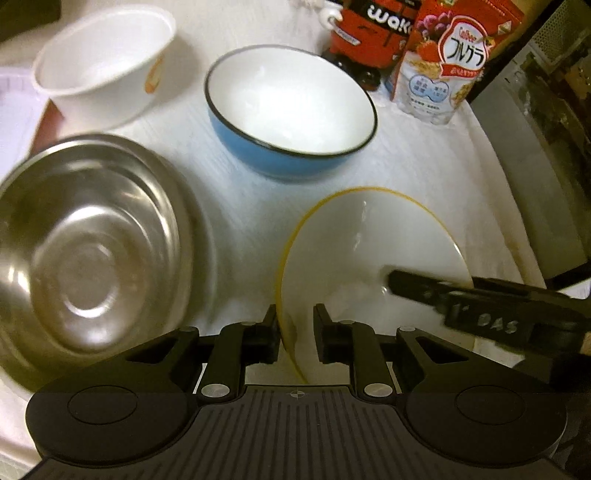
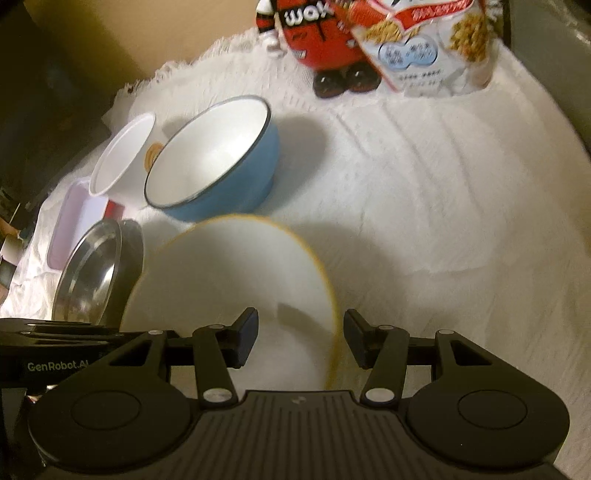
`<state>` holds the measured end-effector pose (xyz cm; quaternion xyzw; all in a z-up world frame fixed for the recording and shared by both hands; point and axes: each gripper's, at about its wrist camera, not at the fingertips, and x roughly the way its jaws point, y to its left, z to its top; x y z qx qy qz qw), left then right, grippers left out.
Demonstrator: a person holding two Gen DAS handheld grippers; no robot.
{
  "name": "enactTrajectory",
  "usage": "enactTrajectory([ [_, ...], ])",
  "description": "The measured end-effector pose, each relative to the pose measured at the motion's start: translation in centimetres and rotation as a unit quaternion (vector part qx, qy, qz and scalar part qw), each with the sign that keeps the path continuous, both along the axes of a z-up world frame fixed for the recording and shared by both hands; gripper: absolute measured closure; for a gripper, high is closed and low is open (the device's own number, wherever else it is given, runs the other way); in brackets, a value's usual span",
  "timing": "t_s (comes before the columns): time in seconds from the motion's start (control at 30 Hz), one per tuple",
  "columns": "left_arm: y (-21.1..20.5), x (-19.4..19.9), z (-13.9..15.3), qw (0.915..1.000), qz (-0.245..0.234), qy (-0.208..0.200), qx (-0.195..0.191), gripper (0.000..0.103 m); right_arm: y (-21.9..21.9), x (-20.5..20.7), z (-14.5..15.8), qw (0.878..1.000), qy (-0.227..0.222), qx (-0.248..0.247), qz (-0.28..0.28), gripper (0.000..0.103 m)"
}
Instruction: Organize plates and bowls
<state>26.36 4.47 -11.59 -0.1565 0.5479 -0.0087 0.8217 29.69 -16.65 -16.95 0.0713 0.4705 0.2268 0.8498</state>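
Observation:
A white bowl with a yellow rim (image 1: 373, 258) sits on the white cloth, also in the right wrist view (image 2: 236, 280). My left gripper (image 1: 295, 325) straddles its left rim, jaws a little apart, not pressed on it. My right gripper (image 2: 301, 332) is open astride its right rim; its finger (image 1: 417, 286) reaches into the bowl in the left view. A blue bowl (image 1: 291, 110) (image 2: 218, 158), a white bowl with an orange mark (image 1: 107, 62) (image 2: 122, 158) and a steel bowl (image 1: 88, 243) (image 2: 92, 273) stand beyond and left.
A red mascot figure (image 1: 373, 33) (image 2: 317, 40) and a cereal bag (image 1: 450, 62) (image 2: 428, 48) stand at the back. A pale lilac tray (image 2: 74, 221) lies at the left. A dark appliance wall (image 1: 535, 147) borders the right.

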Motion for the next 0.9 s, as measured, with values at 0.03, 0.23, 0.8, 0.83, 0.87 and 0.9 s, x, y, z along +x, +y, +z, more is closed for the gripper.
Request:
enactTrajectory([
  [0.03, 0.2, 0.0, 0.4, 1.0000, 0.000, -0.005, -0.002, 0.083, -0.2, 0.1, 0.3, 1.000, -0.004, -0.001, -0.002, 0.051],
  [0.23, 3.4, 0.0, 4.2, 0.9969, 0.014, -0.062, -0.045, 0.083, -1.9, 0.7, 3.6, 0.999, -0.043, 0.000, -0.014, 0.051],
  [0.8, 9.0, 11.9, 1.6, 0.9941, 0.092, -0.057, 0.008, 0.082, 5.7, 13.7, 2.8, 0.999, 0.033, 0.036, 0.004, 0.055],
  [0.83, 9.1, 12.0, 1.1, 0.9942, 0.094, -0.052, 0.011, 0.082, 6.1, 14.1, 2.4, 0.999, 0.040, 0.036, 0.007, 0.055],
  [0.87, 9.1, 12.4, 0.5, 0.9945, 0.095, -0.045, 0.010, 0.082, 6.7, 14.5, 1.8, 0.998, 0.050, 0.036, 0.011, 0.055],
  [0.9, 9.2, 12.7, 0.0, 0.9949, 0.094, -0.038, 0.005, 0.082, 7.1, 14.8, 1.4, 0.998, 0.058, 0.037, 0.016, 0.056],
])
